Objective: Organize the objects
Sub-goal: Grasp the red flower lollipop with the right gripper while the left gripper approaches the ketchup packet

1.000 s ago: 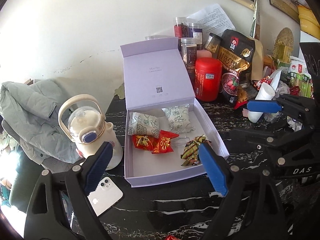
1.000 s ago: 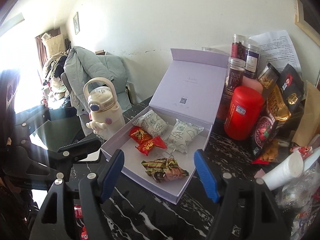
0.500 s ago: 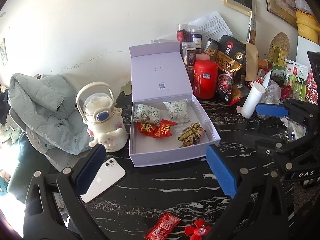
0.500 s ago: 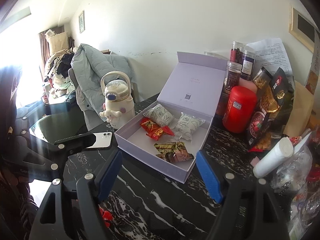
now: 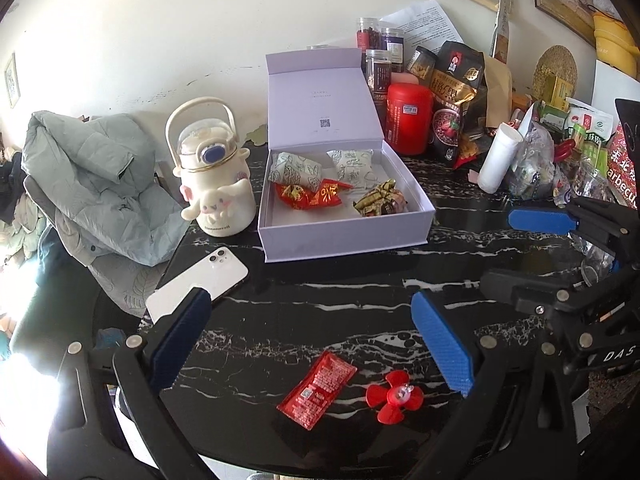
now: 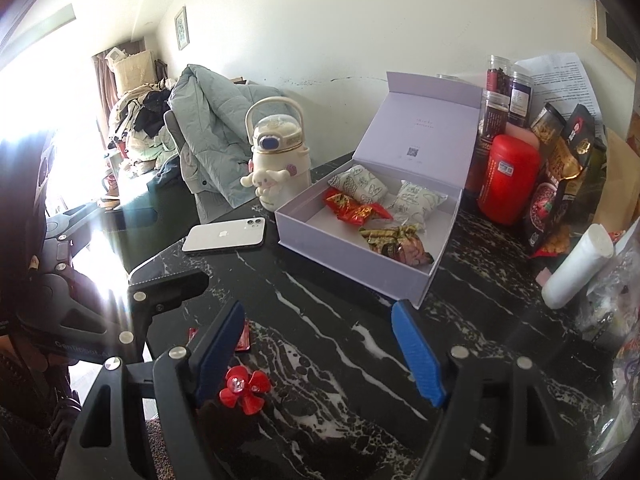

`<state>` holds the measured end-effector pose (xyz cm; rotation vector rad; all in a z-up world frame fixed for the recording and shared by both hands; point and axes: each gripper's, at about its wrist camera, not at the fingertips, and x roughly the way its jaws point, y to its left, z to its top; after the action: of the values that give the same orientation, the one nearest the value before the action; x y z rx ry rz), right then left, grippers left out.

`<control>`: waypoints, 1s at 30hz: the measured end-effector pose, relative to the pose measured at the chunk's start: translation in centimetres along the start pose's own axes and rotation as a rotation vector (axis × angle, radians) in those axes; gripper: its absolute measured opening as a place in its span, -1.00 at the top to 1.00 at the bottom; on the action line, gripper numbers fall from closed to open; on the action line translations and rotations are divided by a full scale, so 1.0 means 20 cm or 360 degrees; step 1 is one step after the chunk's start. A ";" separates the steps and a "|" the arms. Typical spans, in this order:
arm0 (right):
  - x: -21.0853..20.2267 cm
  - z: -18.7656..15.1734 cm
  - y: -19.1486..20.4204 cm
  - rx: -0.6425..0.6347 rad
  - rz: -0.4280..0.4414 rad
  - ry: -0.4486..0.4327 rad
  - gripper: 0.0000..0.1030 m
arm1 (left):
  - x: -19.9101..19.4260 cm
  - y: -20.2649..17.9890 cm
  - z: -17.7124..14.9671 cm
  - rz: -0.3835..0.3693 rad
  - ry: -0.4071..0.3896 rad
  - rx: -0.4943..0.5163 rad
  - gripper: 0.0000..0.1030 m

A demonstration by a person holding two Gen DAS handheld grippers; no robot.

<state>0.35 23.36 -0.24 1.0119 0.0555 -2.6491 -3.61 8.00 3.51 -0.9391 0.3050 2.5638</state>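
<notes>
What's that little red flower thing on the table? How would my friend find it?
Start at the open lilac cardboard box on the black marble table, then come toward the near edge. Two small red things lie there: a flat red foil sachet and, just to its right, the small red plastic flower clip. It alone has rounded petals and a shiny clear middle.

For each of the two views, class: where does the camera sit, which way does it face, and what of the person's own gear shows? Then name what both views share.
Left wrist: sits on the left tool, looks down across the table at the box; its open blue fingers and the right tool show.
Right wrist: sits on the right tool, faces the box from its right; its open fingers and part of the left tool show.
Shared: box, phone, red flower, bottle.
</notes>
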 end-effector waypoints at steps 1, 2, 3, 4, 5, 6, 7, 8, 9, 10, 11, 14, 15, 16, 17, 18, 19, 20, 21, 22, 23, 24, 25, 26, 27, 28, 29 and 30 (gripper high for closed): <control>0.01 -0.02 0.01 0.0003 0.0007 0.0011 -0.50 | 0.00 0.00 -0.02 0.0004 0.0004 -0.0004 -0.95; 0.02 -0.03 0.02 0.0004 0.0017 0.0023 -0.50 | -0.01 0.01 -0.05 0.0006 0.0011 -0.0008 -0.95; 0.03 -0.05 0.03 0.0003 0.0030 0.0035 -0.50 | -0.01 0.01 -0.07 0.0007 0.0020 -0.0012 -0.95; 0.05 -0.07 0.05 0.0002 0.0041 0.0047 -0.50 | -0.01 0.02 -0.09 0.0006 0.0030 -0.0017 -0.95; 0.06 -0.09 0.06 0.0000 0.0051 0.0057 -0.50 | 0.00 0.02 -0.11 0.0006 0.0041 -0.0022 -0.95; 0.07 -0.10 0.07 -0.0003 0.0061 0.0066 -0.50 | 0.00 0.03 -0.14 0.0006 0.0054 -0.0028 -0.95; 0.08 -0.12 0.08 -0.0007 0.0071 0.0076 -0.50 | 0.01 0.03 -0.16 0.0006 0.0068 -0.0035 -0.95; 0.09 -0.14 0.09 -0.0014 0.0082 0.0085 -0.50 | 0.02 0.04 -0.17 0.0004 0.0081 -0.0042 -0.95; 0.10 -0.15 0.10 -0.0025 0.0091 0.0092 -0.50 | 0.02 0.05 -0.19 0.0002 0.0094 -0.0051 -0.95; 0.10 -0.17 0.12 -0.0037 0.0098 0.0102 -0.50 | 0.03 0.05 -0.21 0.0002 0.0106 -0.0059 -0.95; 0.11 -0.18 0.13 -0.0044 0.0102 0.0113 -0.50 | 0.04 0.06 -0.23 0.0002 0.0119 -0.0065 -0.95; 0.14 -0.22 0.15 -0.0046 0.0127 0.0144 -0.50 | 0.05 0.07 -0.27 0.0008 0.0145 -0.0055 -0.95; 0.15 -0.23 0.16 -0.0046 0.0136 0.0151 -0.50 | 0.06 0.07 -0.29 0.0013 0.0151 -0.0048 -0.95; 0.16 -0.24 0.17 -0.0047 0.0144 0.0157 -0.50 | 0.06 0.07 -0.30 0.0019 0.0158 -0.0045 -0.95; 0.17 -0.25 0.17 -0.0047 0.0154 0.0164 -0.50 | 0.07 0.08 -0.32 0.0020 0.0166 -0.0047 -0.95; 0.18 -0.26 0.18 -0.0049 0.0164 0.0171 -0.50 | 0.08 0.08 -0.33 0.0015 0.0177 -0.0054 -0.95; 0.19 -0.27 0.18 -0.0051 0.0178 0.0178 -0.50 | 0.09 0.09 -0.34 0.0009 0.0188 -0.0063 -0.95; 0.20 -0.28 0.19 -0.0054 0.0190 0.0187 -0.50 | 0.09 0.09 -0.36 0.0004 0.0198 -0.0070 -0.95; 0.21 -0.30 0.20 -0.0056 0.0200 0.0196 -0.50 | 0.10 0.10 -0.37 0.0003 0.0209 -0.0076 -0.95; 0.22 -0.31 0.20 -0.0058 0.0209 0.0207 -0.50 | 0.11 0.10 -0.38 0.0002 0.0219 -0.0081 -0.95; 0.24 -0.32 0.20 -0.0057 0.0218 0.0219 -0.50 | 0.12 0.10 -0.40 0.0000 0.0230 -0.0081 -0.95; 0.25 -0.33 0.21 -0.0055 0.0229 0.0233 -0.50 | 0.13 0.10 -0.41 -0.0003 0.0238 -0.0077 -0.95; 0.27 -0.34 0.21 -0.0054 0.0240 0.0249 -0.50 | 0.14 0.10 -0.42 -0.0007 0.0244 -0.0069 -0.95; 0.29 -0.35 0.22 -0.0054 0.0248 0.0263 -0.50 | 0.14 0.09 -0.43 -0.0010 0.0250 -0.0056 -0.95; 0.30 -0.36 0.22 -0.0056 0.0253 0.0271 -0.50 | 0.15 0.09 -0.44 -0.0010 0.0256 -0.0047 -0.95; 0.31 -0.37 0.23 -0.0059 0.0257 0.0271 -0.50 | 0.16 0.09 -0.45 -0.0009 0.0262 -0.0042 -0.95; 0.31 -0.38 0.24 -0.0061 0.0260 0.0266 -0.50 | 0.16 0.10 -0.46 -0.0012 0.0269 -0.0037 -0.95; 0.32 -0.38 0.24 -0.0063 0.0266 0.0263 -0.48 | 0.17 0.10 -0.47 -0.0015 0.0274 -0.0036 -0.95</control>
<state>2.13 18.14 -9.81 1.1665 0.0563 -2.4016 -1.40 4.03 -5.68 -1.1700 0.3190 2.4868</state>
